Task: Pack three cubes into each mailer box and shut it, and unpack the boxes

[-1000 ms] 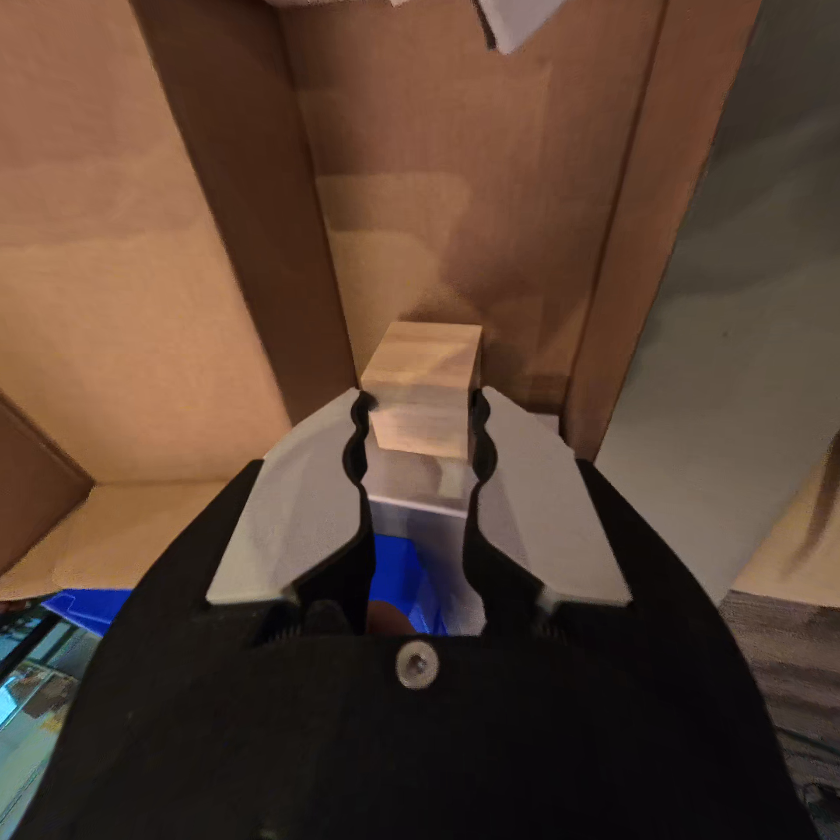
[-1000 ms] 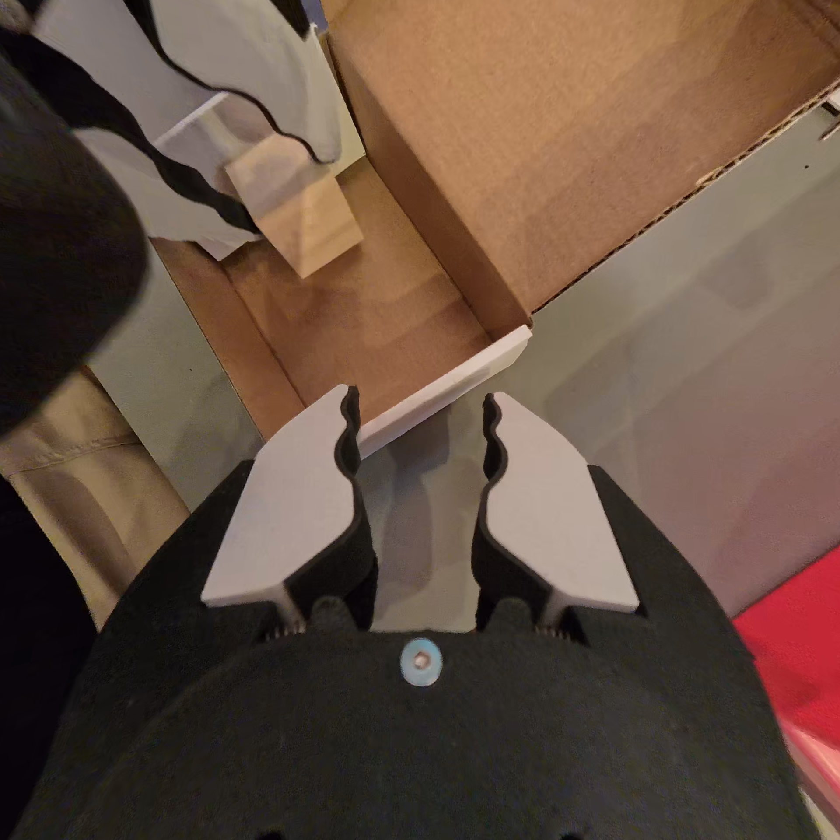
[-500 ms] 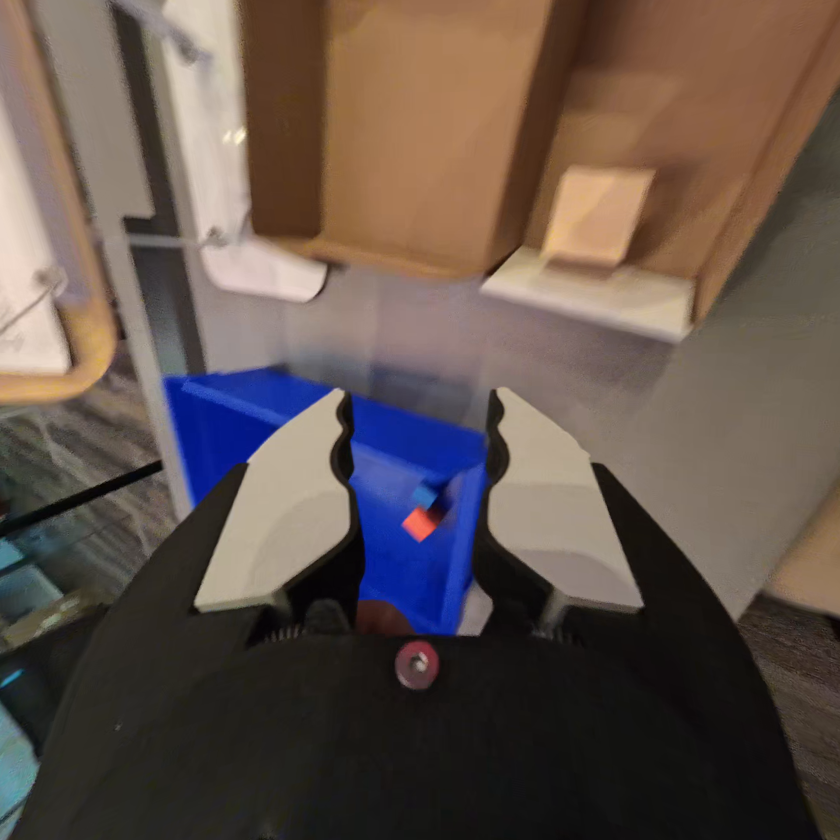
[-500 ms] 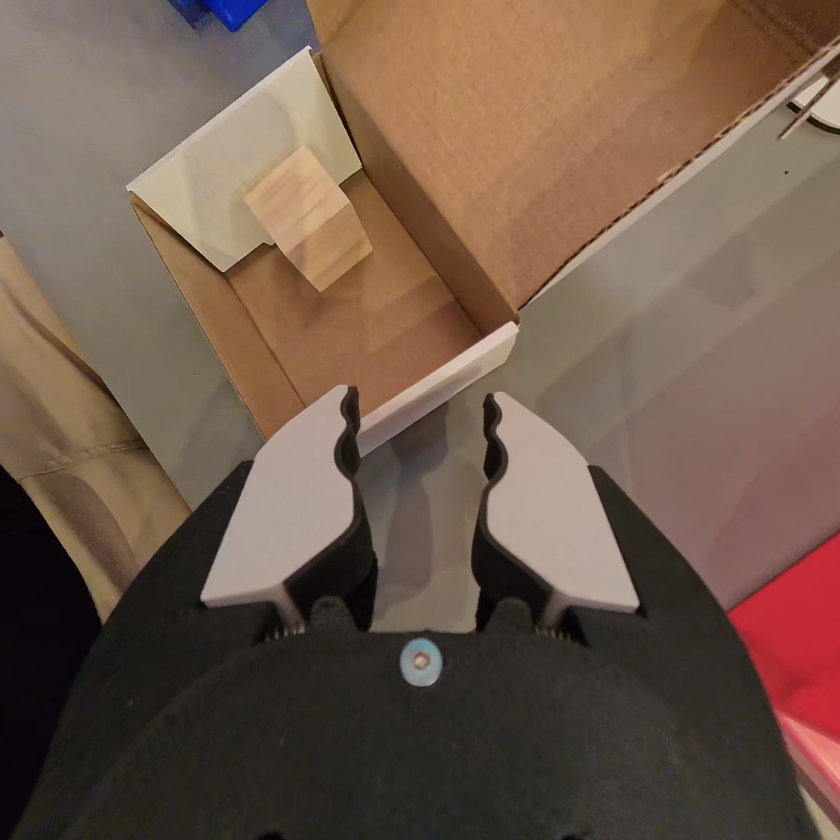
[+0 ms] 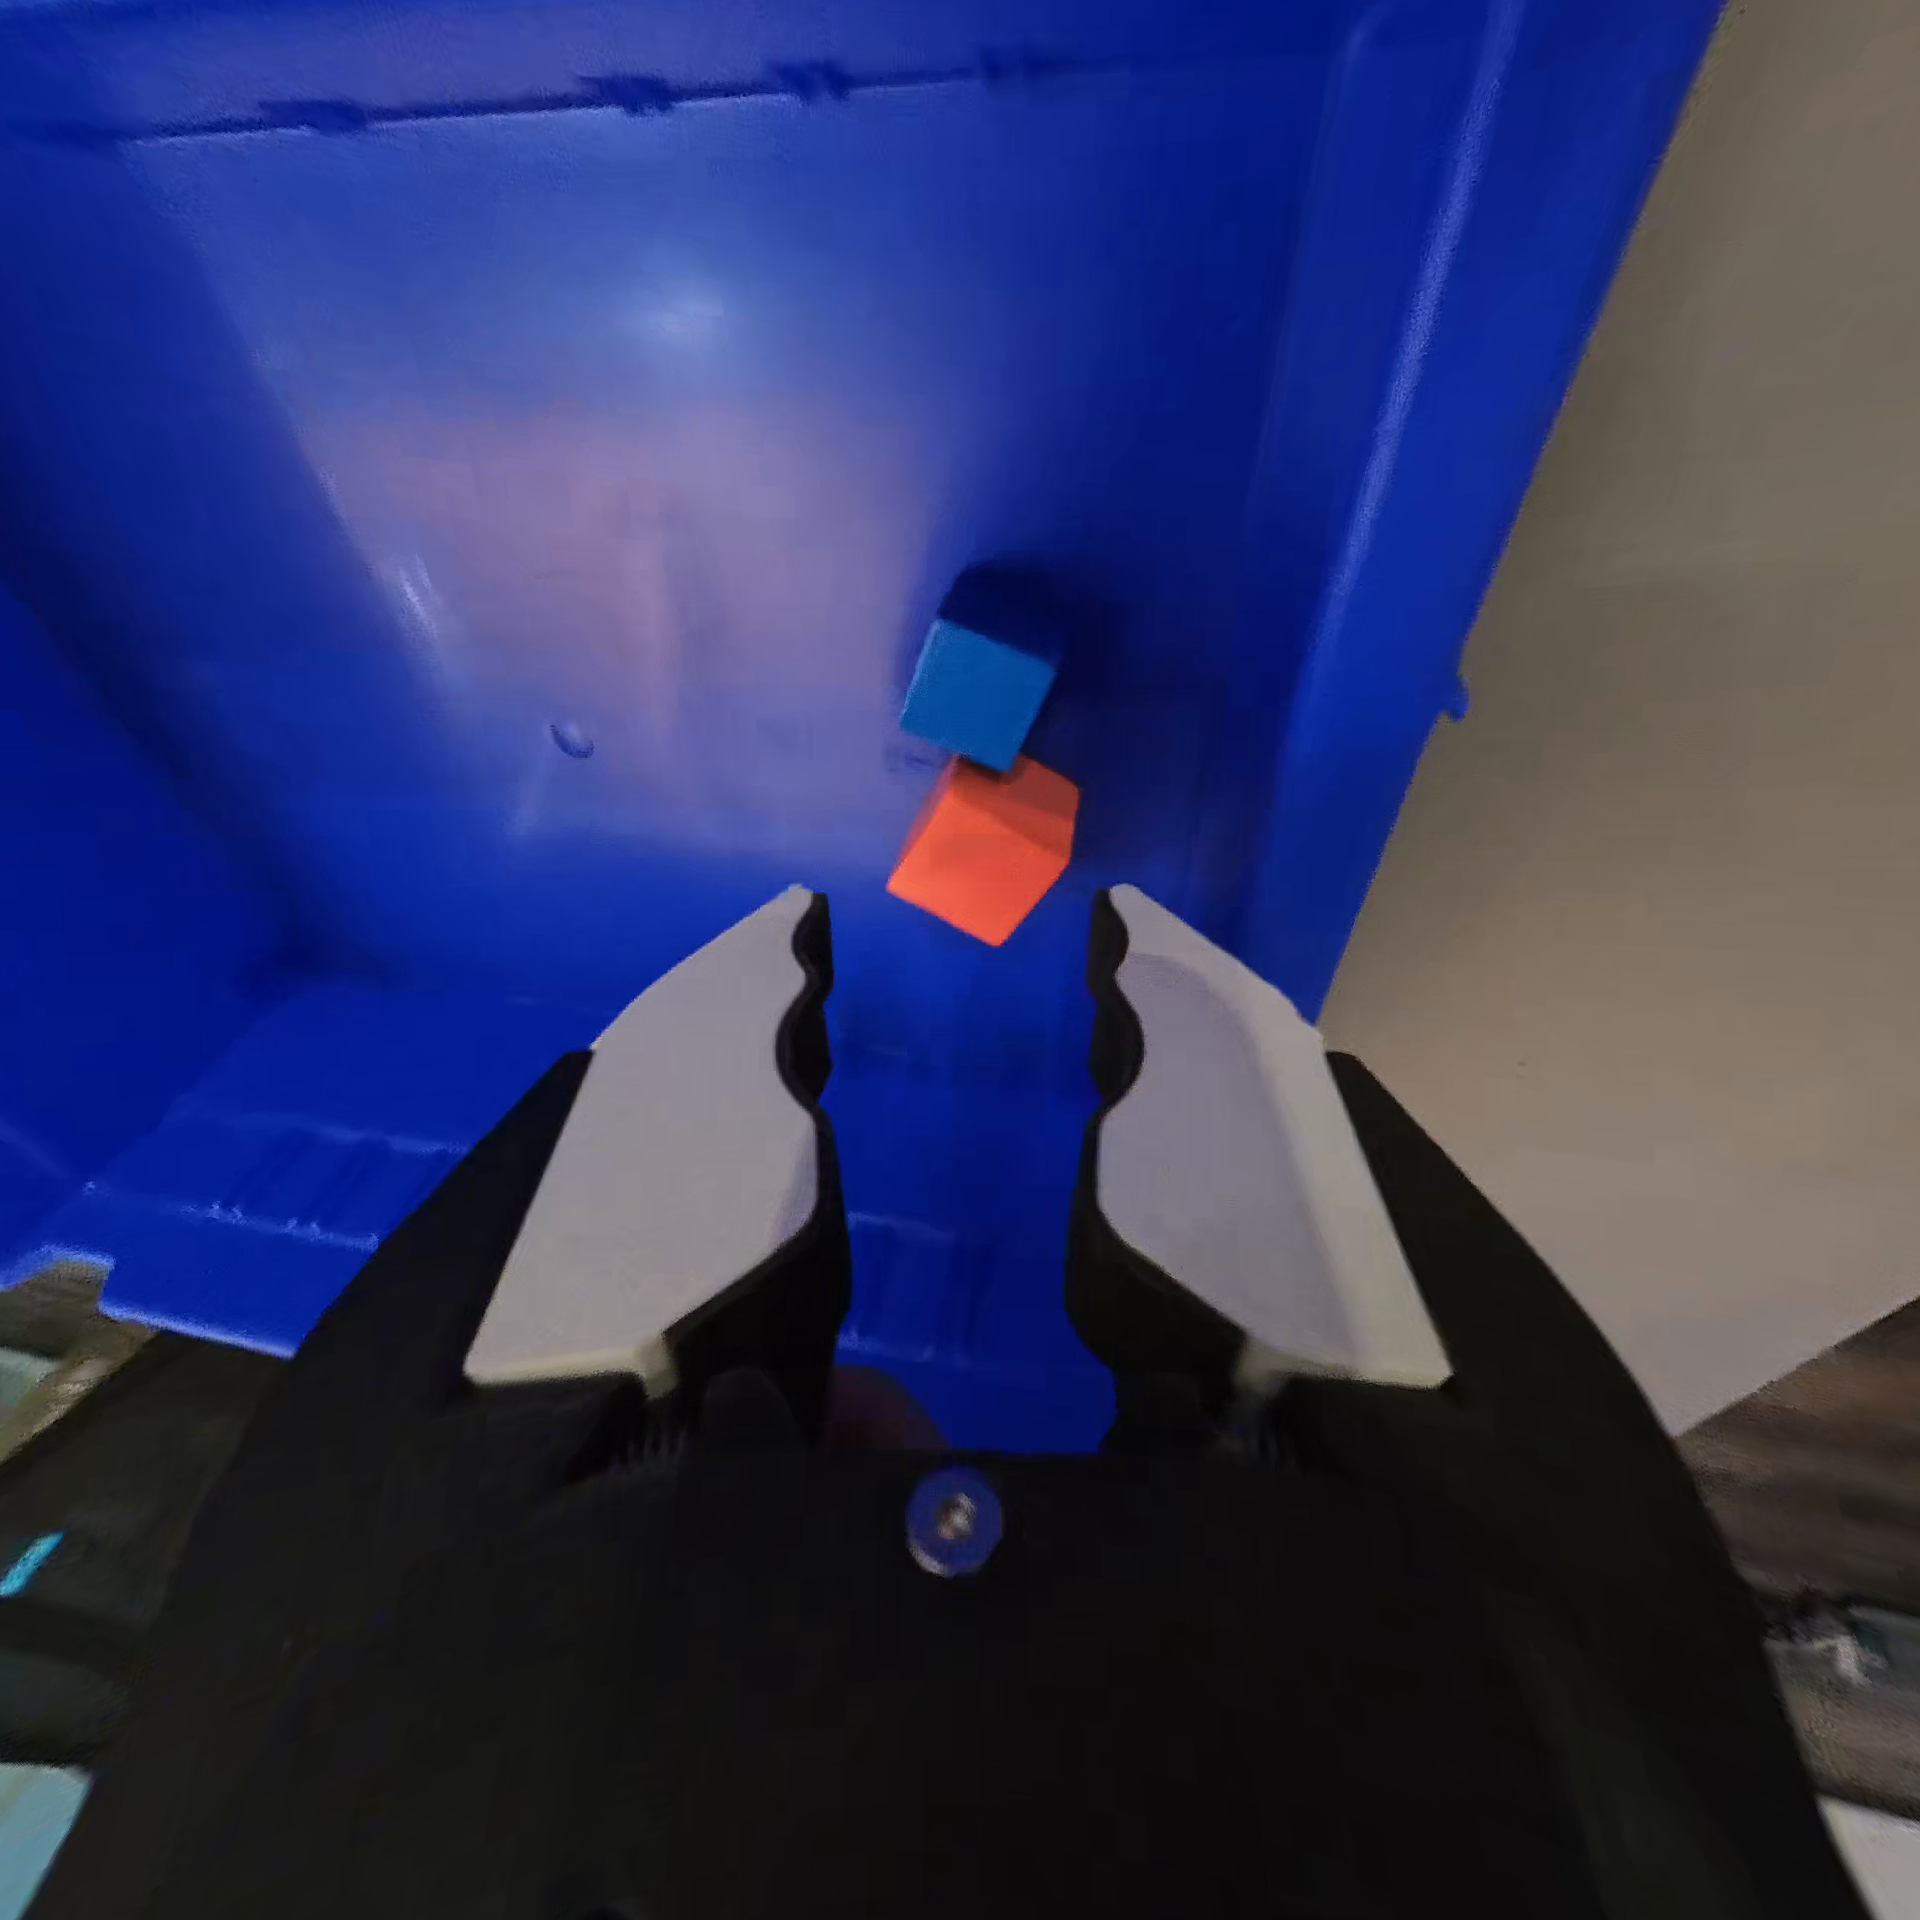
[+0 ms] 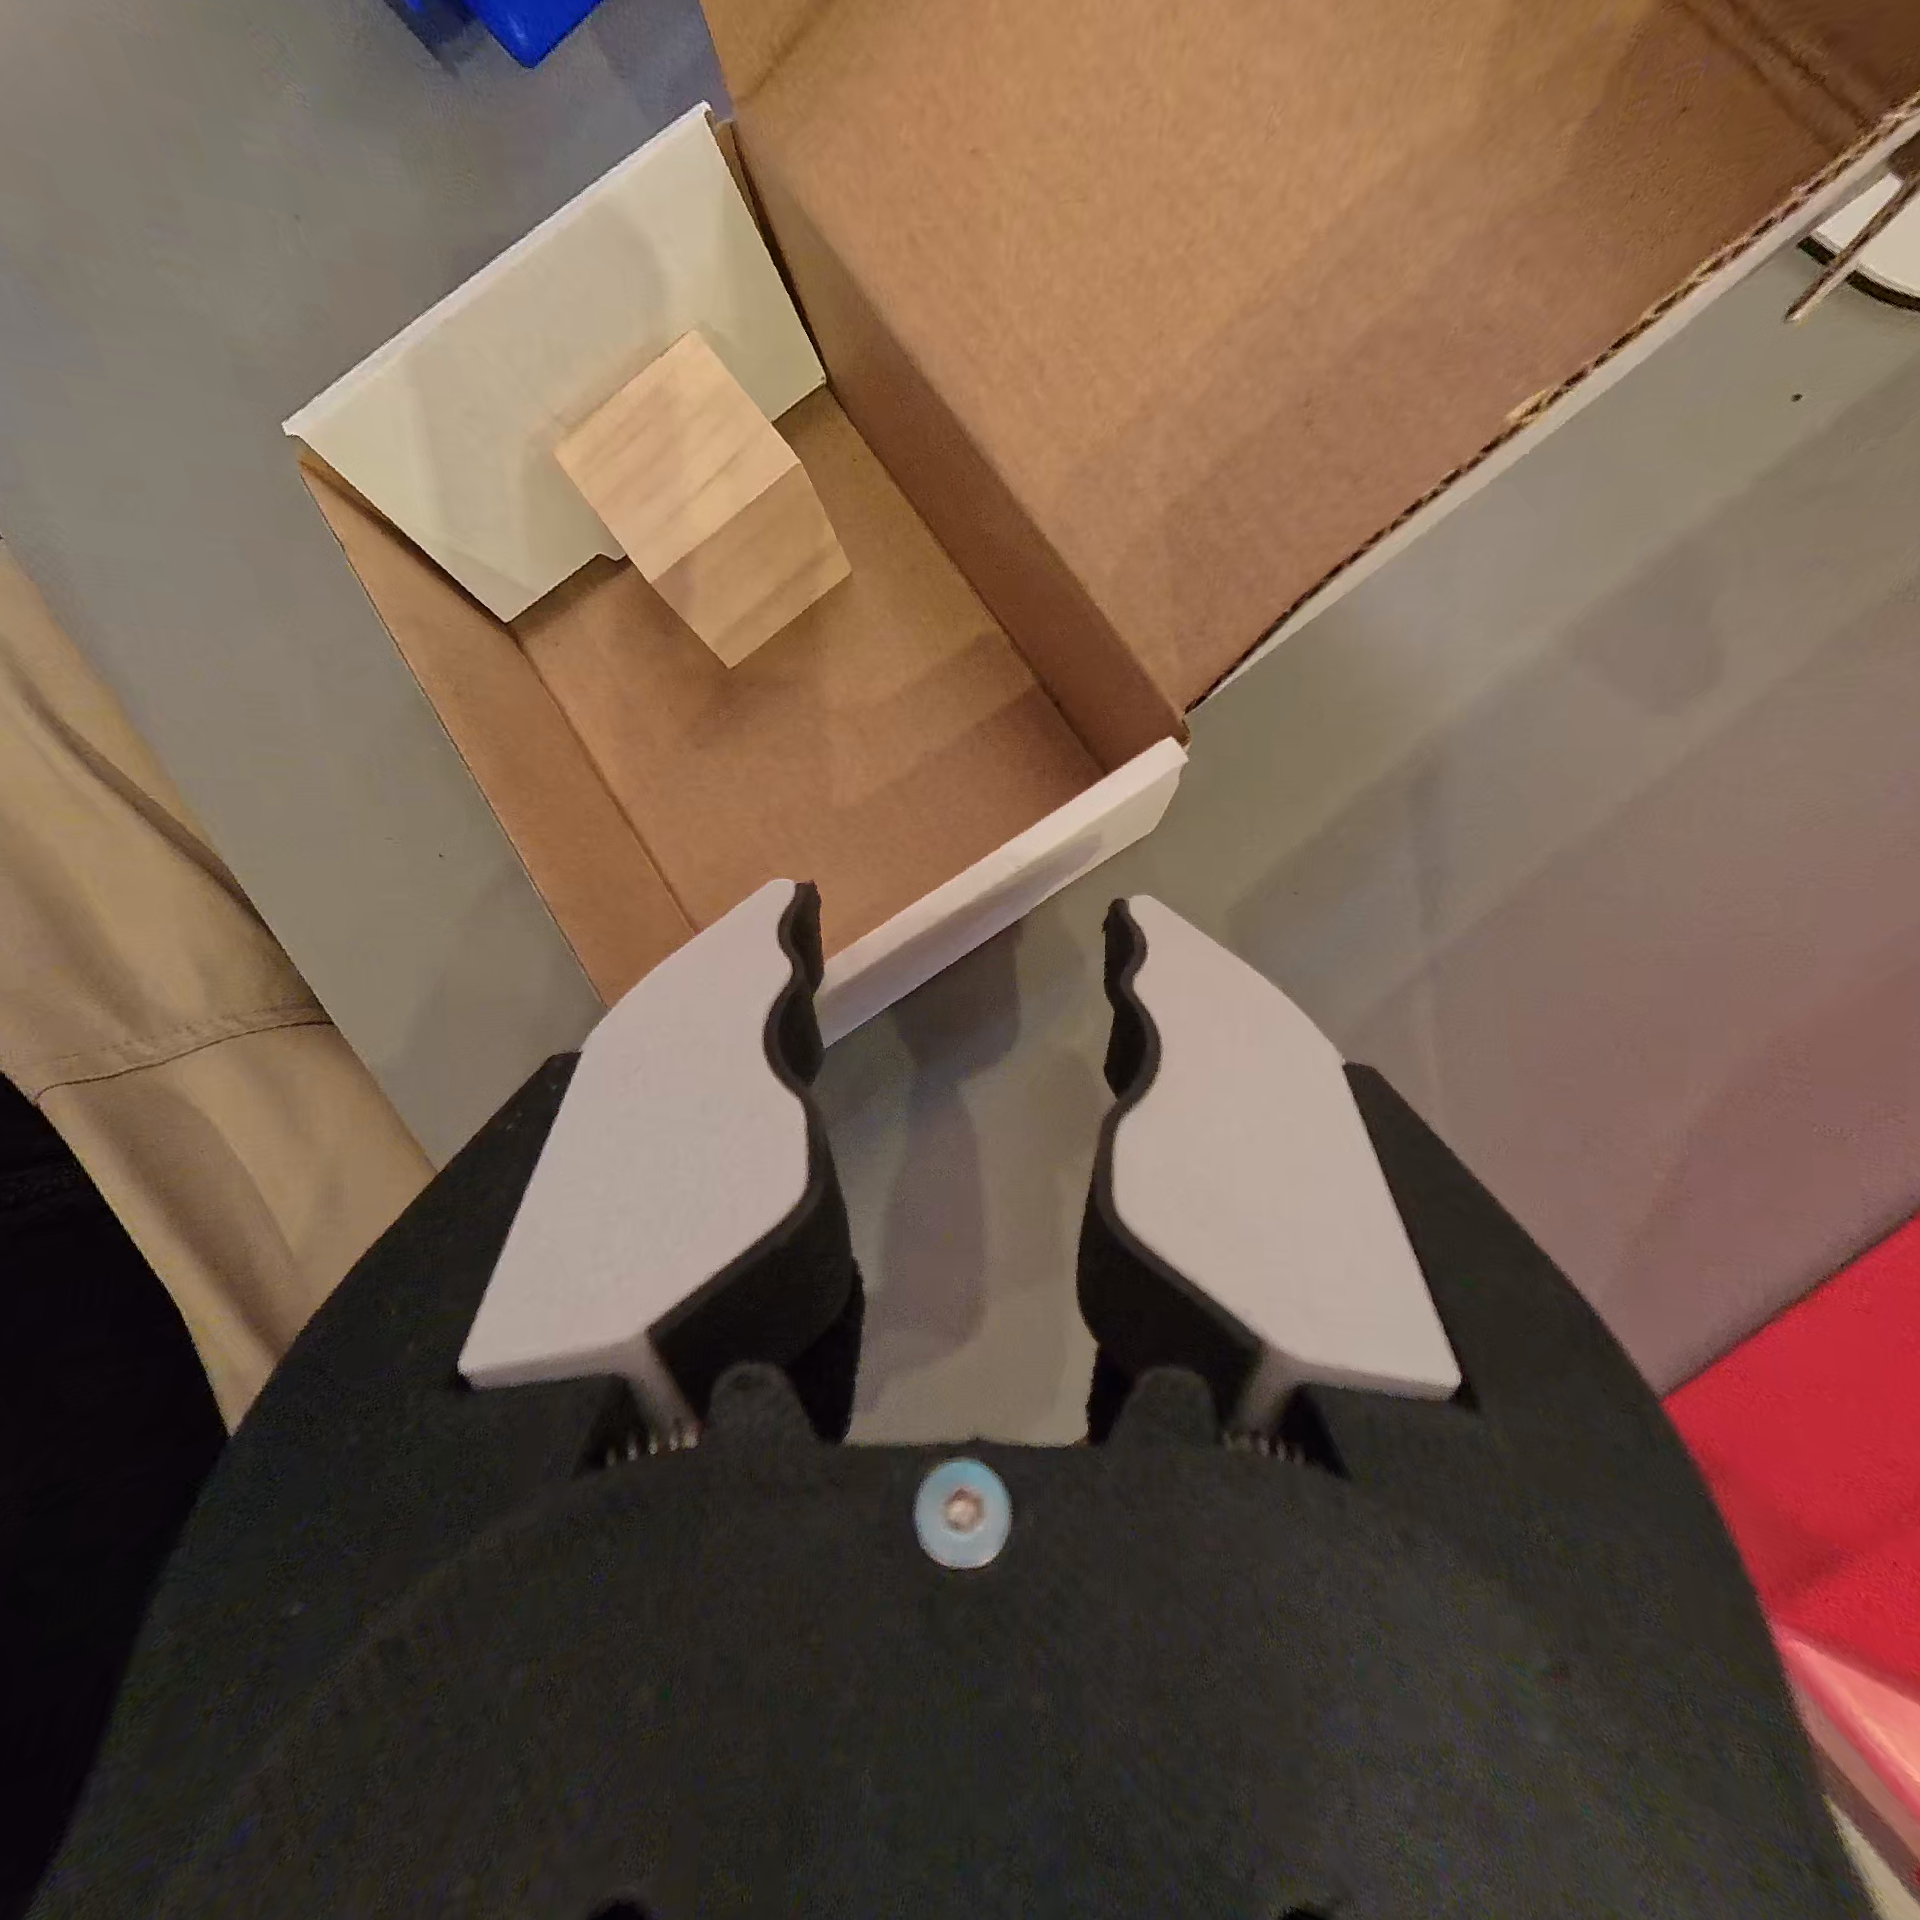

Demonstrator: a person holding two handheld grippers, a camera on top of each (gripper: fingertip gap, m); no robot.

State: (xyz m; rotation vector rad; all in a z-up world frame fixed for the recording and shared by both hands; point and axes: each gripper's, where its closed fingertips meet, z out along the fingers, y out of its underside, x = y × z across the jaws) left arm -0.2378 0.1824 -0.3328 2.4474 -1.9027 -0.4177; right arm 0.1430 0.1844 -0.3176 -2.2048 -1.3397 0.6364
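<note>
In the left wrist view my left gripper is open and empty over a blue bin. An orange cube lies just beyond its fingertips, and a blue cube touches it on the far side. In the right wrist view my right gripper is open and empty, just in front of the near wall of an open cardboard mailer box. A plain wooden cube sits inside the box at its far left end, by a white side flap.
The box lid lies open to the right on the grey table. A red object lies at the right edge. Tan cloth shows at the left. A corner of the blue bin shows at the top left. The gap from one gripper's tips to the other's is roughly 40 centimeters. The left gripper is farther from the white side flap, some 25 centimeters, than the right, some 12 centimeters.
My left gripper let go of the wooden cube in the box, pulled out and swung over to the blue bin. My right gripper has stayed in place, open.
</note>
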